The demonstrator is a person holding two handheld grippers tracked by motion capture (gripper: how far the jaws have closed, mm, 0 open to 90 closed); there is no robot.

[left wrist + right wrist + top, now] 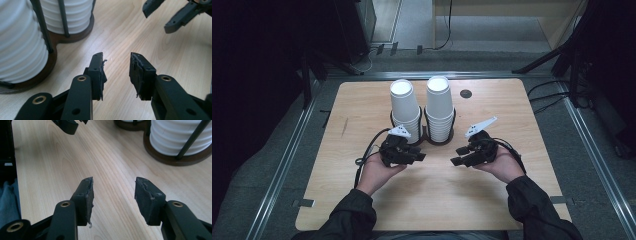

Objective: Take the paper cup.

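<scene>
1. Left gripper (421,156): a hand is holding it low over the table (492,200). Its jaws are standing released, with bare wood showing between the pads and nothing grasped.
2. Right gripper (457,156): it is facing the left one, jaws likewise parted and empty.
3. Cup holder (75,35): a dark twin-ring base with thin upright rods (42,27). It is sitting just beyond and to the outer side of both pairs of jaws, touching neither.
4. Contents: the holder is carrying two nested piles of white paper cups, the left cup stack (404,107) and the right cup stack (439,105). Each is rising well above the rods. The cups seem to be sitting mouth-down, so nothing is showing inside them.
5. Risk, crushing: thin paper walls are likely to buckle if the jaws are clenching hard on a top cup.
6. Risk, sticking: nested cups are prone to lifting together, so one pull may be dragging several up.
7. Risk, toppling: a sideways approach may be knocking a rod or tilting a tall pile, since the holder is looking light.
</scene>
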